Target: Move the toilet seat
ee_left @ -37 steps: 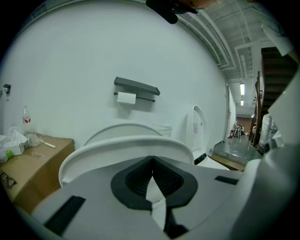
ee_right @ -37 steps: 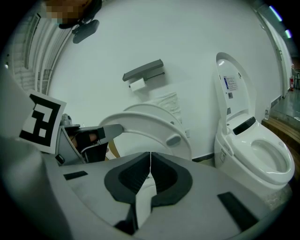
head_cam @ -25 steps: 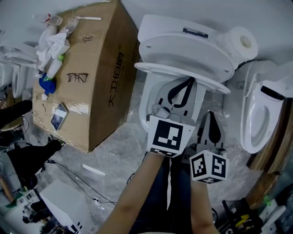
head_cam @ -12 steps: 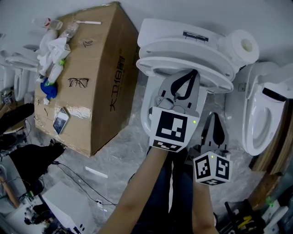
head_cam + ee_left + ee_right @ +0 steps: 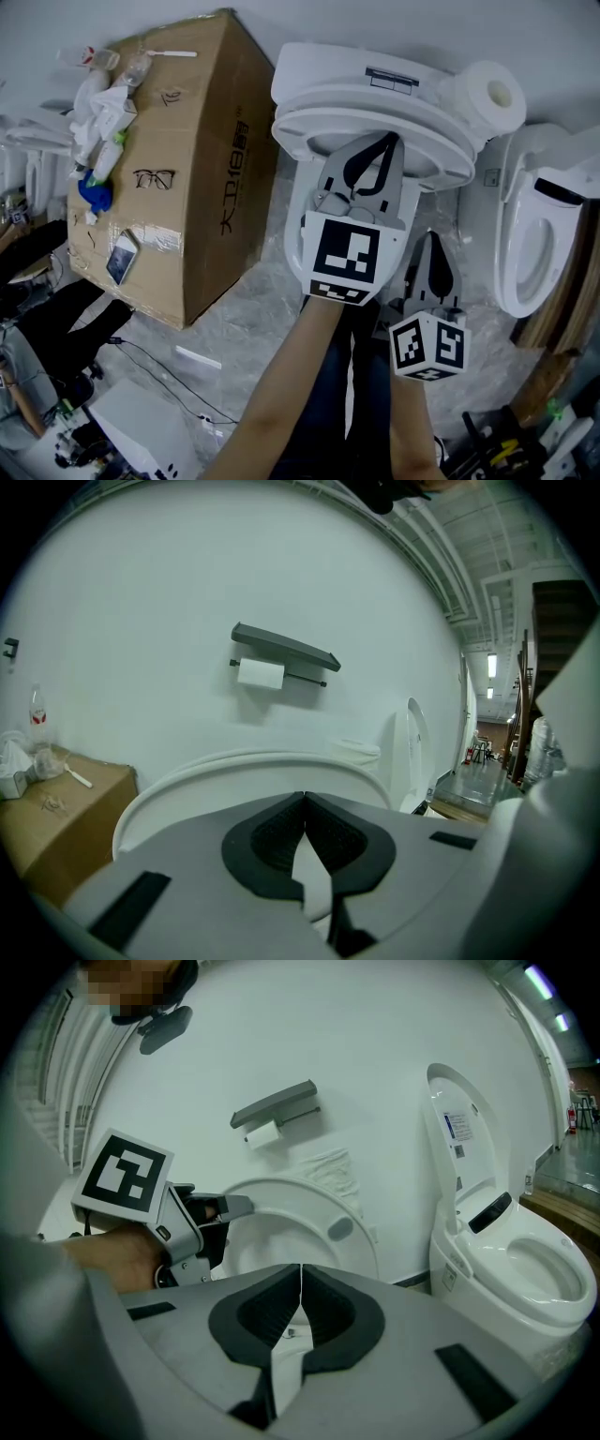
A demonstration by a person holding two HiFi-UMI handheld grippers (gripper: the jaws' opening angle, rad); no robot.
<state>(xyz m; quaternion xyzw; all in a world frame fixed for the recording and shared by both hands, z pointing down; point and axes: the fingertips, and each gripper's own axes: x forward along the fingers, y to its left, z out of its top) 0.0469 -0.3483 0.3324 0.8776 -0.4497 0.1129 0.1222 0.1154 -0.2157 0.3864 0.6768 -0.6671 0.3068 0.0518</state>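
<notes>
While both tongs are shut tight on nothing, the right gripper (image 5: 432, 236) sits nearest, in front of the toilet (image 5: 294, 220). The left gripper (image 5: 385, 141) pokes its tip by the round white toilet seat (image 5: 442, 152), which is tipped up over the toilet. Left of the toilet, a cardboard box (image 5: 197, 187) has dark print I cannot read.

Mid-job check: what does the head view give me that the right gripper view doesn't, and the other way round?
Only the head view: the cardboard box beside the toilet, with glasses and a phone on top. Only the right gripper view: the wall-mounted paper holder. Both: the raised toilet seat, the left tongs by it, and the neighbouring toilet.
</notes>
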